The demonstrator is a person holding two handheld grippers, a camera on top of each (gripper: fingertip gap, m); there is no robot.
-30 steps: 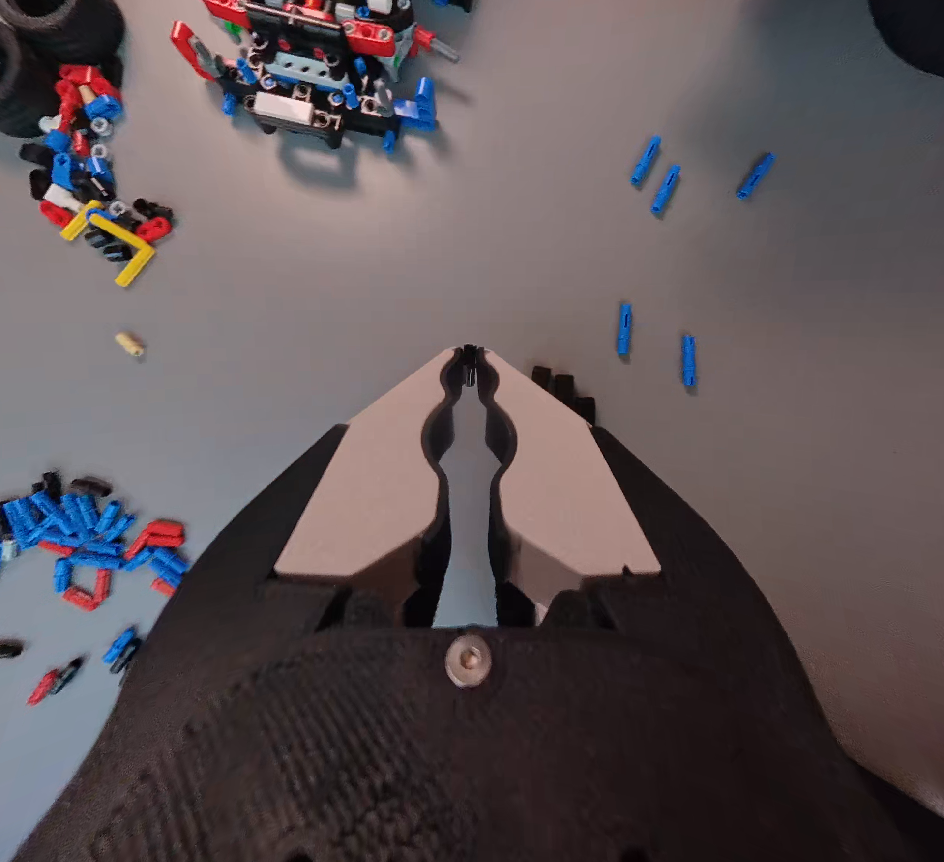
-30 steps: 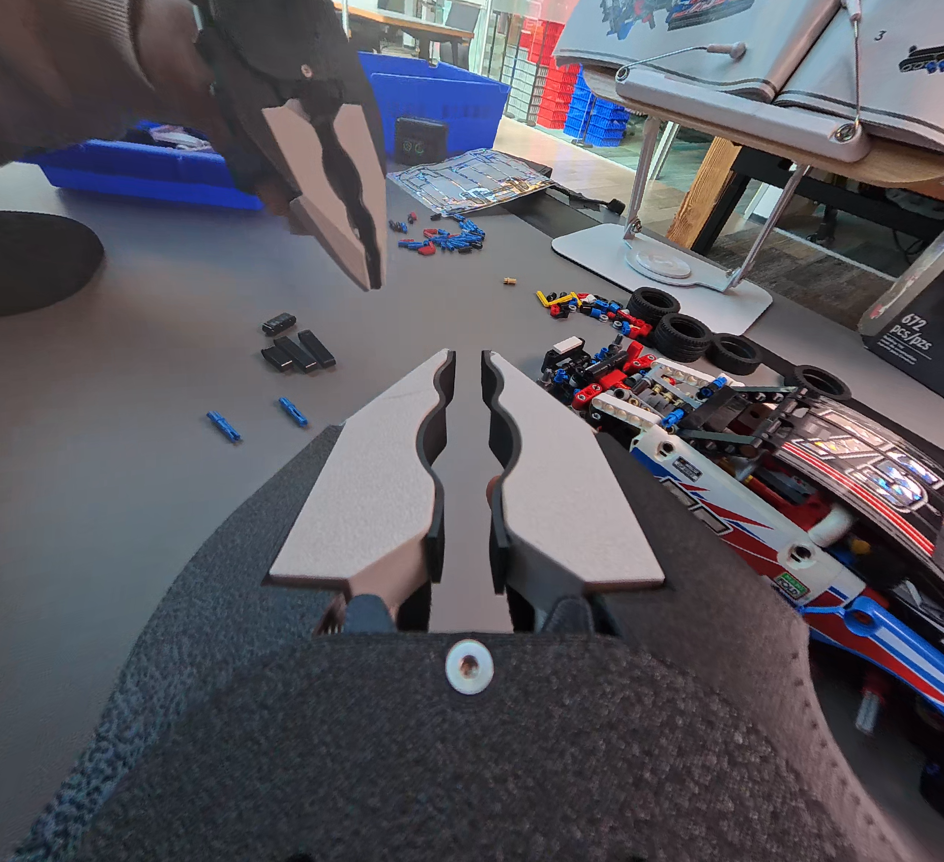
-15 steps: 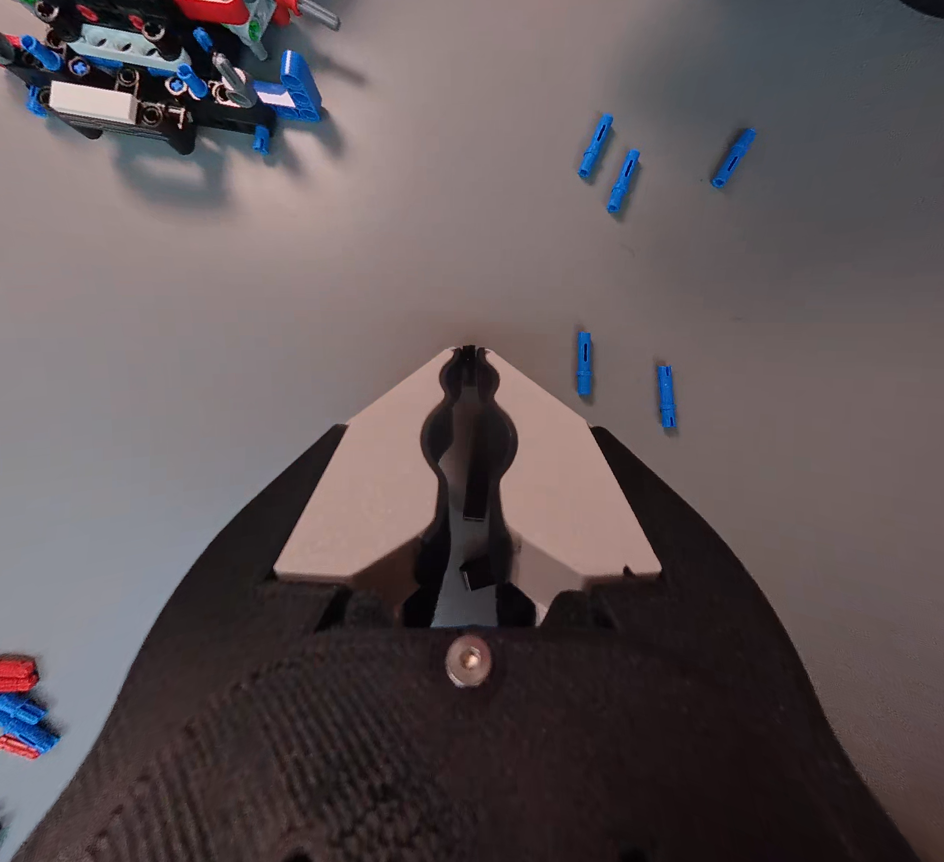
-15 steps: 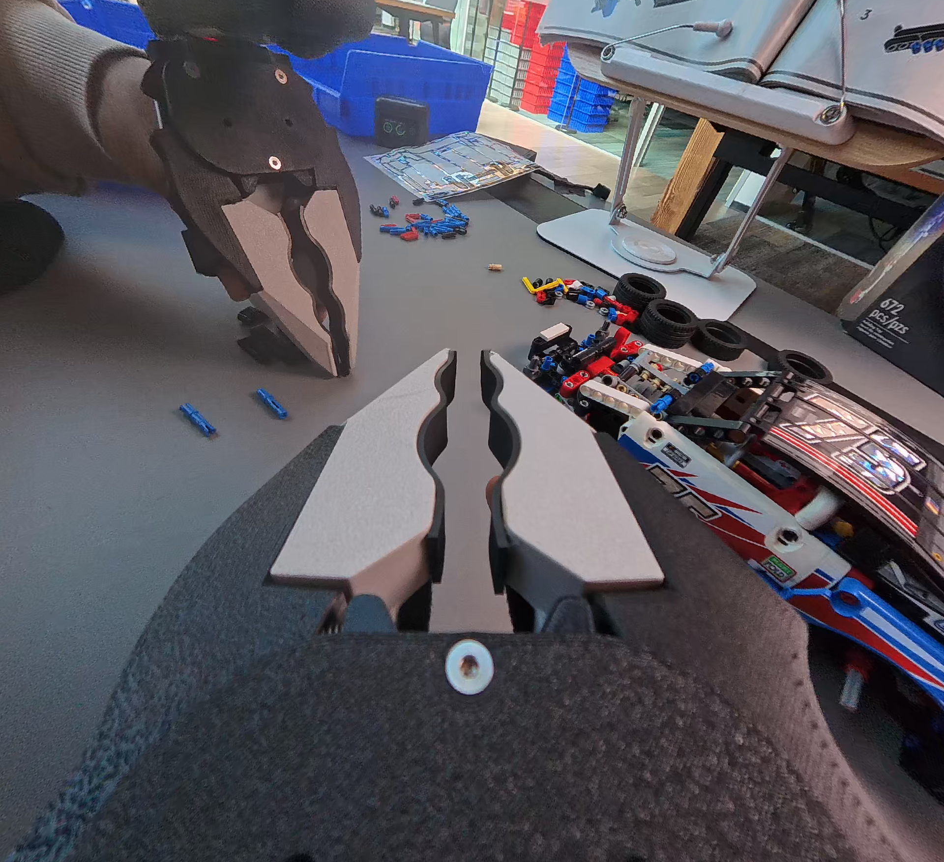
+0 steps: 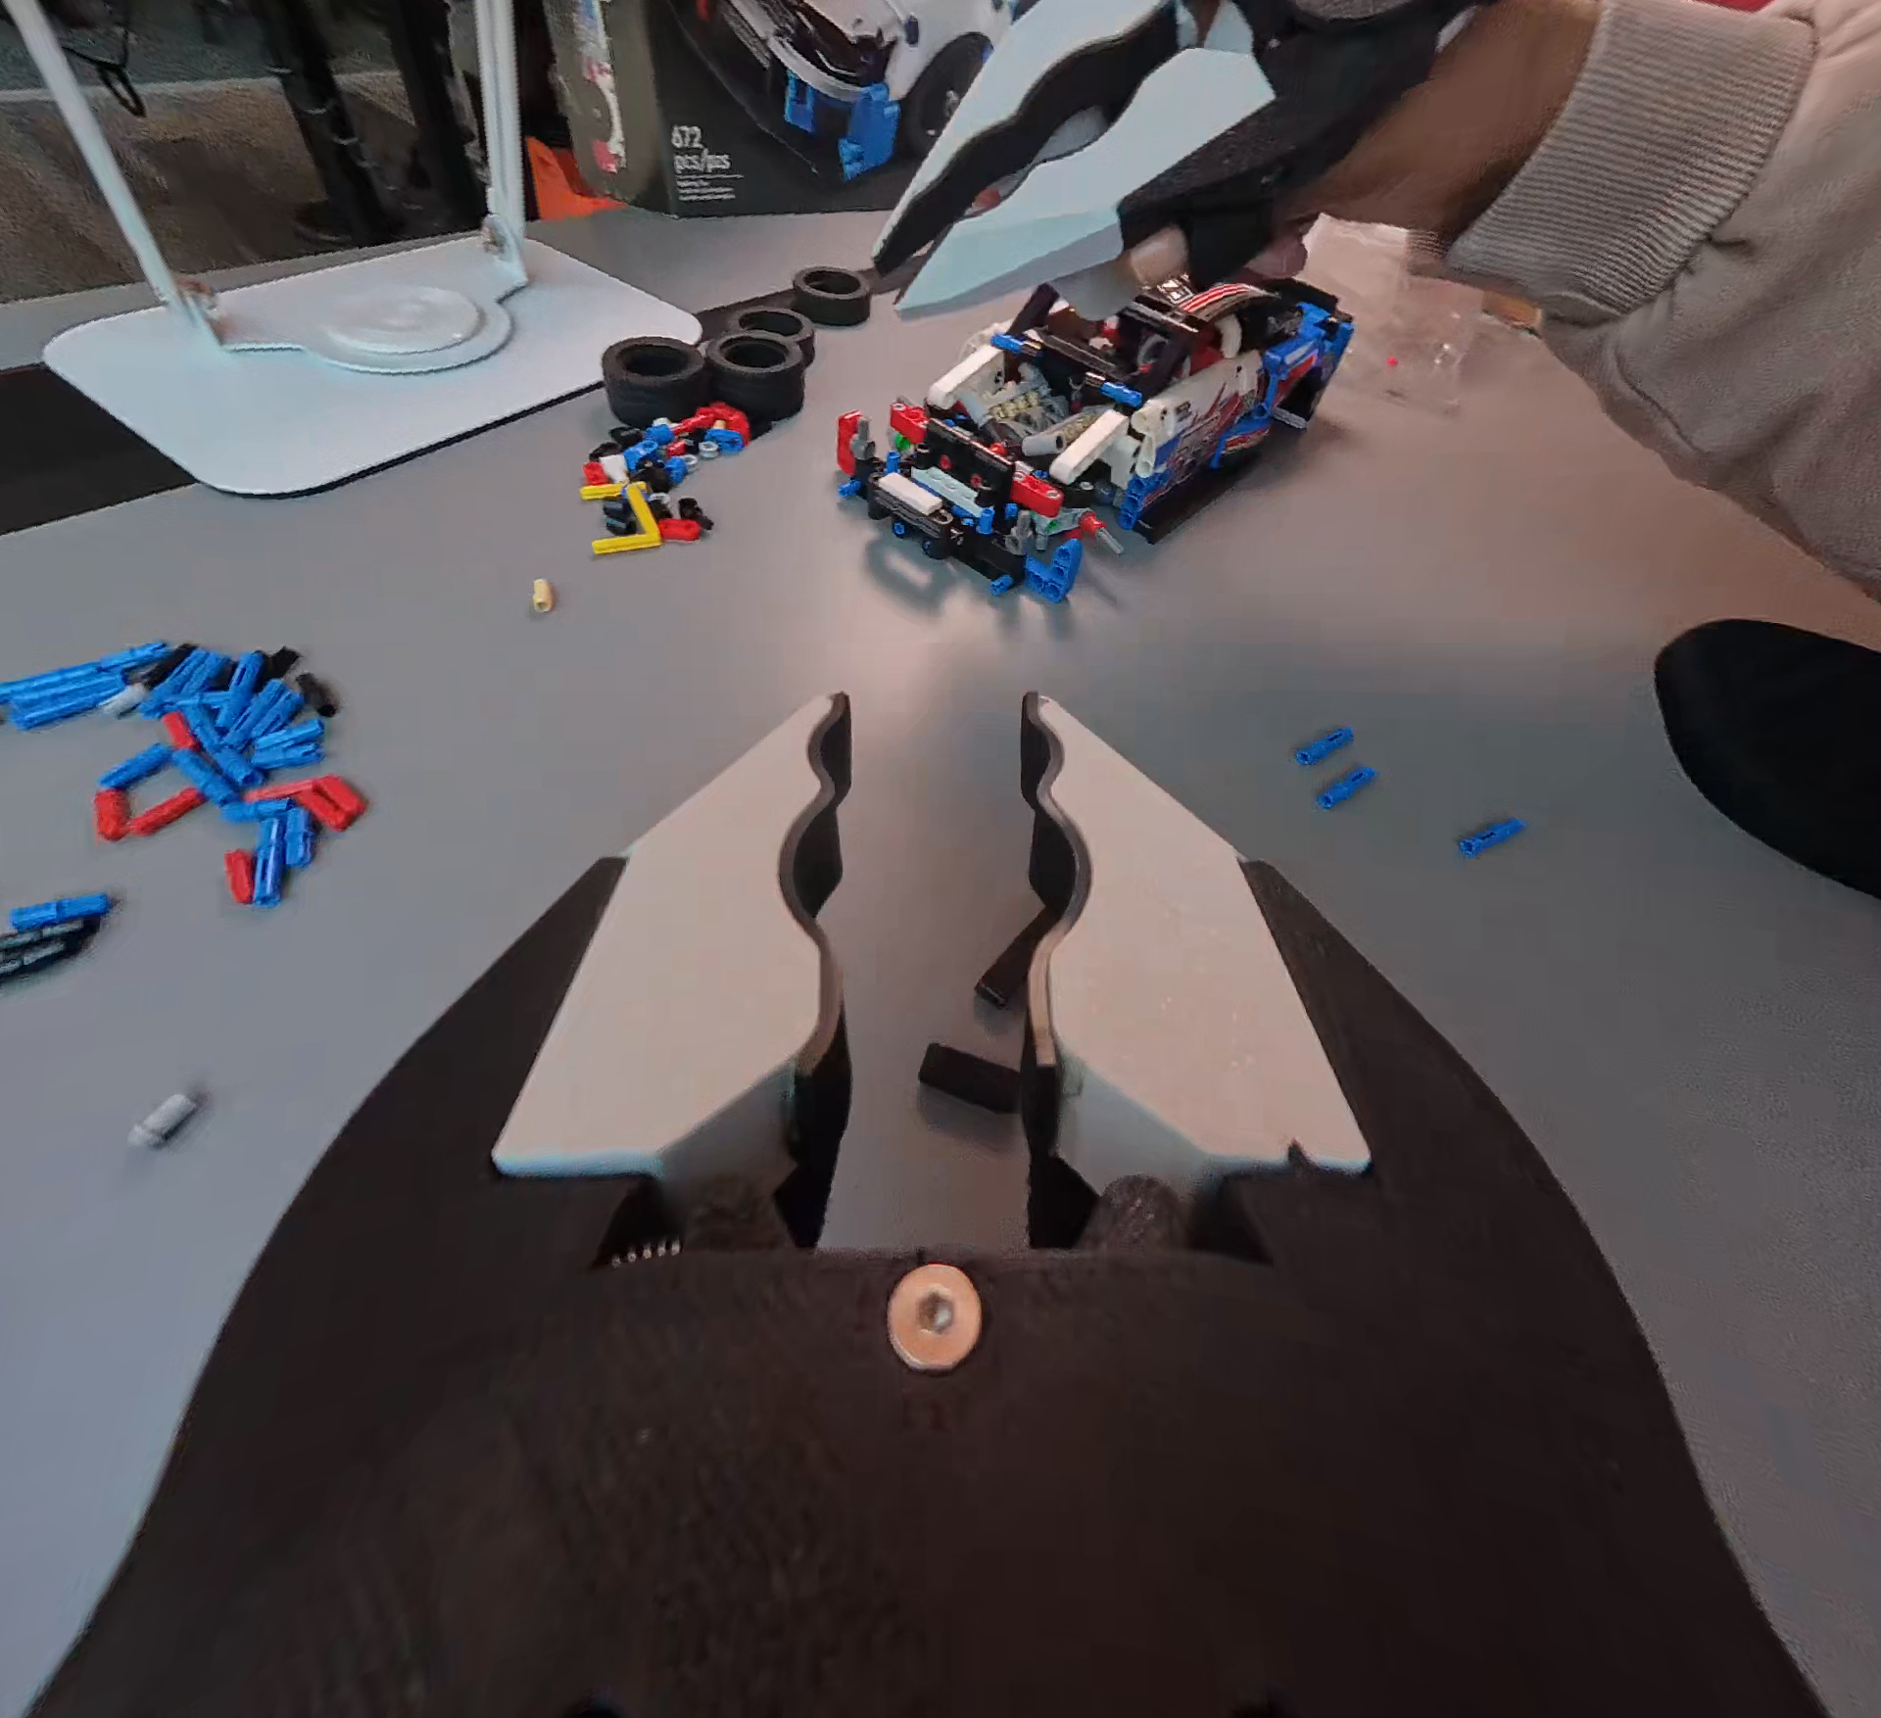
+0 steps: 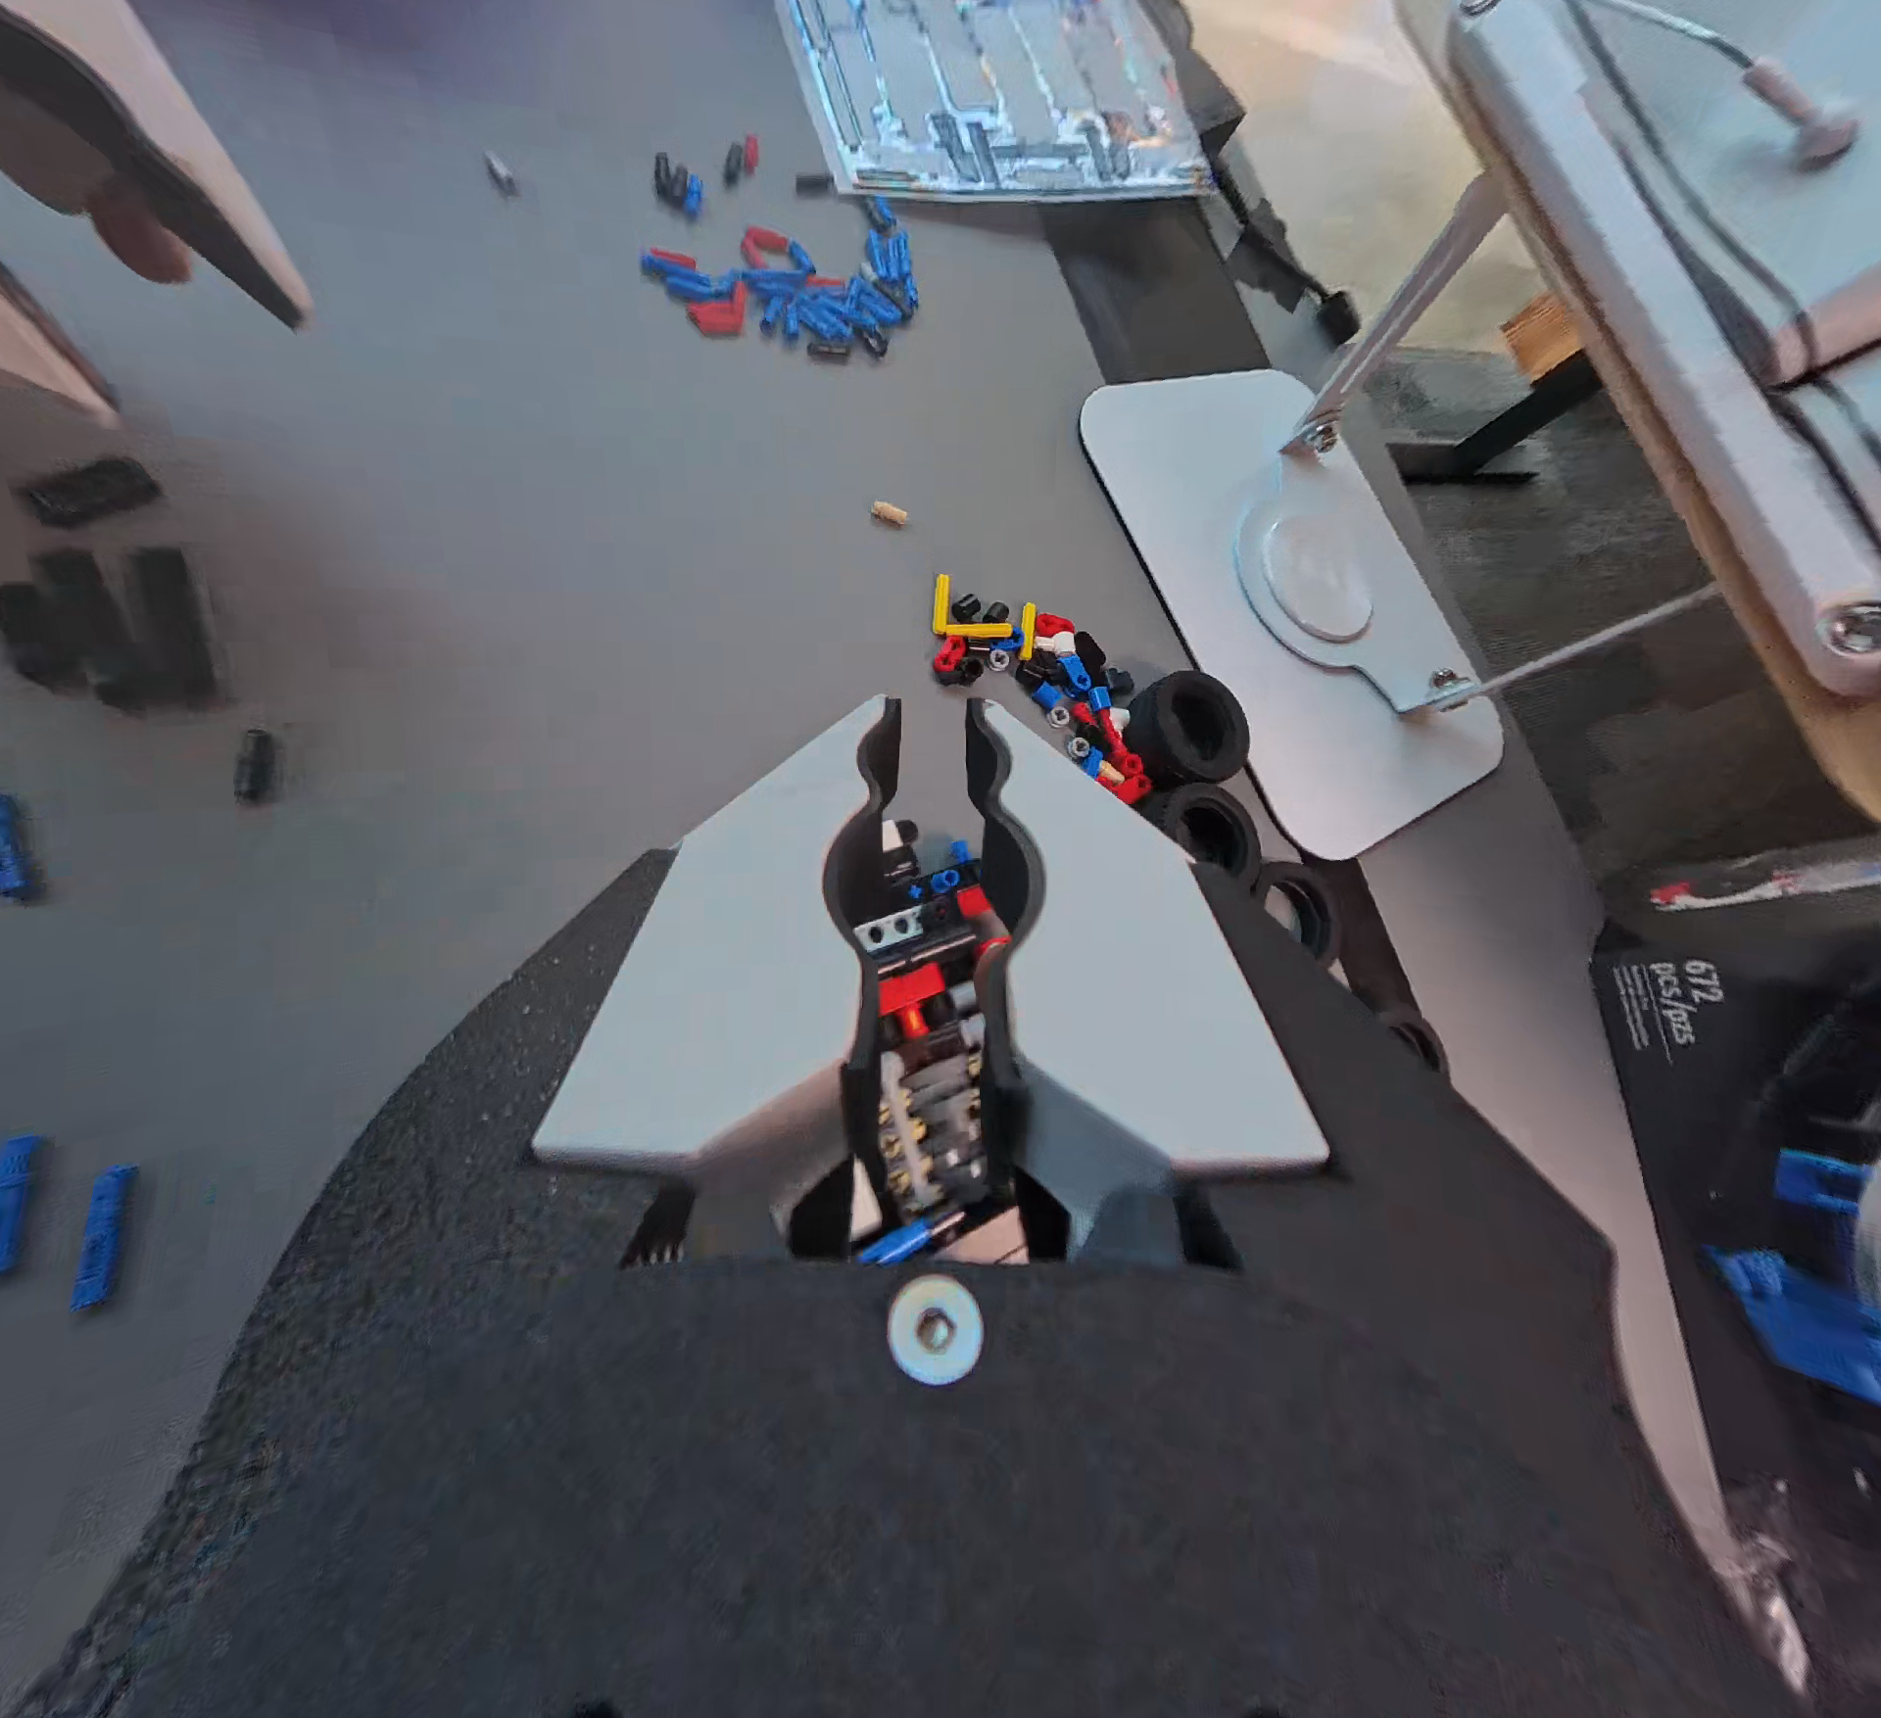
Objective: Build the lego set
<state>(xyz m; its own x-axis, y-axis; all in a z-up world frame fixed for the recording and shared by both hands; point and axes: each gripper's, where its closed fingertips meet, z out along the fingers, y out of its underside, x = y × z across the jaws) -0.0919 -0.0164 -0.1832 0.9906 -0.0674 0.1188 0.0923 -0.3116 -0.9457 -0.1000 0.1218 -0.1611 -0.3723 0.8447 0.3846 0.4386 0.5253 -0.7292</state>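
The partly built lego car stands on the grey table at the far middle. My left gripper is open and empty, low over the table. Two small black pieces lie on the table between and under its fingers. My right gripper is narrowly open and holds nothing. It hovers right above the car, which shows through the gap between its fingers. In the left wrist view the right gripper points down at the car's rear. A left finger shows at the right wrist view's left edge.
Black tyres and a mixed pile of small parts lie left of the car. A pile of blue and red pins is at the left, three blue pins at the right. A book stand's white base, the set's box and a sticker sheet stand behind. Tip to tip, the grippers are about 15 centimeters apart.
My left gripper has opened, let go of the small black piece and tilted up to face the car. My right gripper has swung over the car and now looks down on it.
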